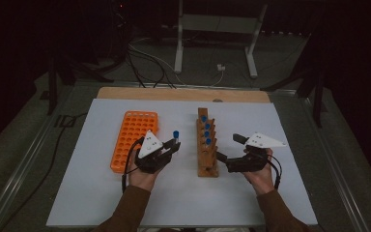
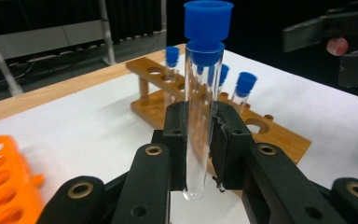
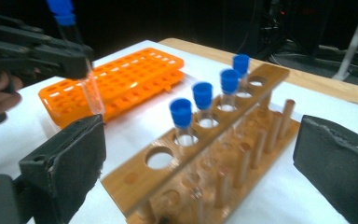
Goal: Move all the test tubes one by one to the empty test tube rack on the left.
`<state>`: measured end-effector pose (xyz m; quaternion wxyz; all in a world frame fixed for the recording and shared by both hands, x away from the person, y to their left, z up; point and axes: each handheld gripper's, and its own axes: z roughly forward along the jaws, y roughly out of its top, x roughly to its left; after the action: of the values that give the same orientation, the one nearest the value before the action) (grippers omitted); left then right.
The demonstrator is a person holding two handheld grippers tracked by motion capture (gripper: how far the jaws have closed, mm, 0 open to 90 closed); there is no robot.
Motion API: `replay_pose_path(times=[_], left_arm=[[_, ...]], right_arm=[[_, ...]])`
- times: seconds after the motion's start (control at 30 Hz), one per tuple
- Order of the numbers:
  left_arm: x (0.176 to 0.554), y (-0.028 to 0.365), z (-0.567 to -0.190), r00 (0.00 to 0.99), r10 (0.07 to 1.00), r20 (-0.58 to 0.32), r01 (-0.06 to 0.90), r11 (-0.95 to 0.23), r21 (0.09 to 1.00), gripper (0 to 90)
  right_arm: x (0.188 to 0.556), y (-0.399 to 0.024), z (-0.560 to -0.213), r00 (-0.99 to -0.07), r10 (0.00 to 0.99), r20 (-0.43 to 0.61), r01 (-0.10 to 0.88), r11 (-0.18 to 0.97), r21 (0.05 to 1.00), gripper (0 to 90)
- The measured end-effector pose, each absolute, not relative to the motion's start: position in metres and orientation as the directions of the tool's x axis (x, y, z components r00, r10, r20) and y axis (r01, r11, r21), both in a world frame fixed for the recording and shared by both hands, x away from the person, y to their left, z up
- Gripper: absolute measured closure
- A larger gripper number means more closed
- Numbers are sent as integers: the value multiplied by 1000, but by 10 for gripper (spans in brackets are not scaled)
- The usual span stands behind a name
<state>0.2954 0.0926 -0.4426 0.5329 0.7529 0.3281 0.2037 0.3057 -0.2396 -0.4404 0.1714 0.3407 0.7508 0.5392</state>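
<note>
Two black hand-held grippers: left gripper (image 1: 171,146), right gripper (image 1: 228,150). Each carries a grey three-cornered plate, brass-ringed jaw pivots, black cable. Brown sleeves (image 1: 128,209).

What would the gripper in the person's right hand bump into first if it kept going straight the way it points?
Most likely the wooden test-tube rack. The right gripper stands open, its jaws pointing at the rack's near end, where an empty hole sits before four clear blue-capped tubes. How much gap remains is hard to judge.
</note>
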Motion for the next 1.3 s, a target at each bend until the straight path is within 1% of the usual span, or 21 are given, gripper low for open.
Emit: replay_pose_path(times=[0.27,0.77,1.0,1.3], left_arm=[[290,116,-445,672,738,-54,291,-196,936,781],[271,161,-461,604,795,-61,350,-196,916,781],[268,169,-469,586,809,-43,375,-224,900,780],[268,167,-479,586,810,-9,405,-283,869,780]], right_arm=[[304,-253,-453,-677,725,130,348,160,924,23],[305,-256,-458,-674,726,139,360,158,920,23],[304,-255,-459,-678,722,139,359,160,919,23],[303,-256,-461,-679,719,145,364,159,918,23]])
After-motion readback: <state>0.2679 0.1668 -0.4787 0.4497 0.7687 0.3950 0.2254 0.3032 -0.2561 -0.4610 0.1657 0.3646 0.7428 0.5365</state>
